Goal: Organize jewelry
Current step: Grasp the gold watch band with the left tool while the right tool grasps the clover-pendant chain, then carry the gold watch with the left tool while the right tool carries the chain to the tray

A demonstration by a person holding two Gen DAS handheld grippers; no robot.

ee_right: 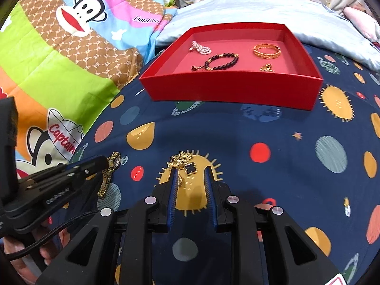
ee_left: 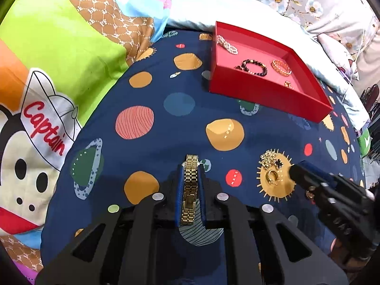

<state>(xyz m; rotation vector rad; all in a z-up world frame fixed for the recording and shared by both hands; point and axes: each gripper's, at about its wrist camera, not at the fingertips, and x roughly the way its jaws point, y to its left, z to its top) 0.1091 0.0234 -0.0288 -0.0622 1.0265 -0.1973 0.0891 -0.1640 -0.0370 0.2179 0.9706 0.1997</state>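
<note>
My left gripper (ee_left: 191,166) is shut on a gold watch (ee_left: 190,190), which lies along the gap between its fingers; it also shows in the right wrist view (ee_right: 108,175). My right gripper (ee_right: 191,169) is open over a gold chain with a black clover charm (ee_right: 184,161) and a gold ring (ee_right: 179,181) on the navy planet-print sheet. The chain and the ring (ee_left: 272,174) also show in the left wrist view. A red tray (ee_right: 228,87) farther back holds a pearl piece (ee_right: 200,47), a dark bead bracelet (ee_right: 222,61), a gold bangle (ee_right: 267,51) and a small gold piece (ee_right: 267,68).
The navy sheet (ee_left: 190,118) covers a rounded bed surface. A bright cartoon blanket (ee_left: 47,71) lies to the left. A pale blue pillow (ee_right: 237,9) and floral bedding (ee_left: 308,0) lie behind the tray.
</note>
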